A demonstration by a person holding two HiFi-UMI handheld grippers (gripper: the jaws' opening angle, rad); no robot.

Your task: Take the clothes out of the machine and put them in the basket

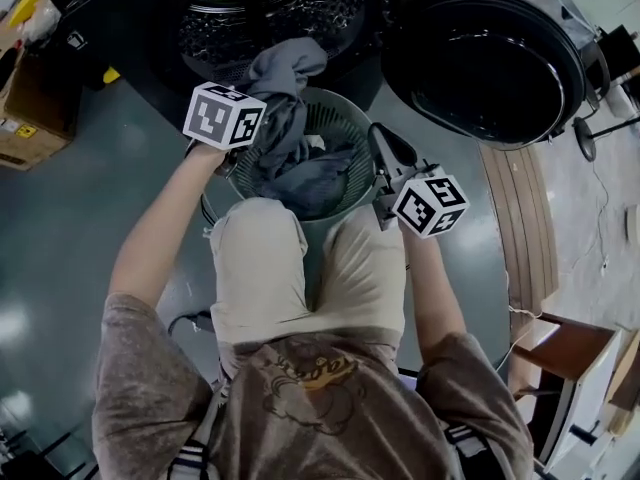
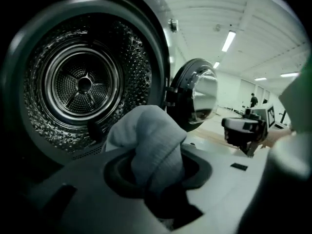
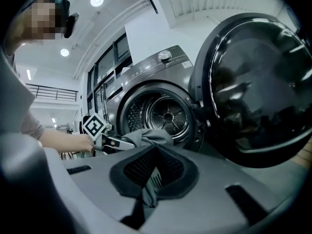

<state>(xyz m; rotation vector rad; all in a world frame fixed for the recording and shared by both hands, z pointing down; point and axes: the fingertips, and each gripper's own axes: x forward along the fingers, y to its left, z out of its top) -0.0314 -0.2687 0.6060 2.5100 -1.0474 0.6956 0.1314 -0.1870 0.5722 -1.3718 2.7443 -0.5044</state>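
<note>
A person crouches on a grey floor [image 1: 80, 218] before a front-loading laundry machine [image 1: 150, 28], its round door [image 1: 485, 63] swung wide to the right and the perforated steel drum [image 2: 83, 84] in full view.

The left tool [image 1: 262, 93] is clenched on a grey garment [image 1: 288, 68]; in the left gripper view the cloth bulges up in a thick fold between the jaws, which press on it from both sides. The garment is outside the drum, held just in front of the machine's mouth and above the far rim of a round, slotted laundry basket [image 1: 345, 118]. Its loose end hangs down into the basket.

The basket stands on the floor between the person's knees and the machine. More dark grey clothes [image 1: 315, 183] lie heaped inside it.

The right tool [image 1: 385, 153] sits at the basket's right rim. In the right gripper view the jaws are closed on a thin slotted grey edge, which reads as the basket's wall. That view also shows the left tool, with its marker cube [image 3: 95, 126], off to the left, the grey garment at its tip in front of the drum.

A cardboard box [image 1: 25, 118] sits at the far left of the head view, well apart from the basket.
</note>
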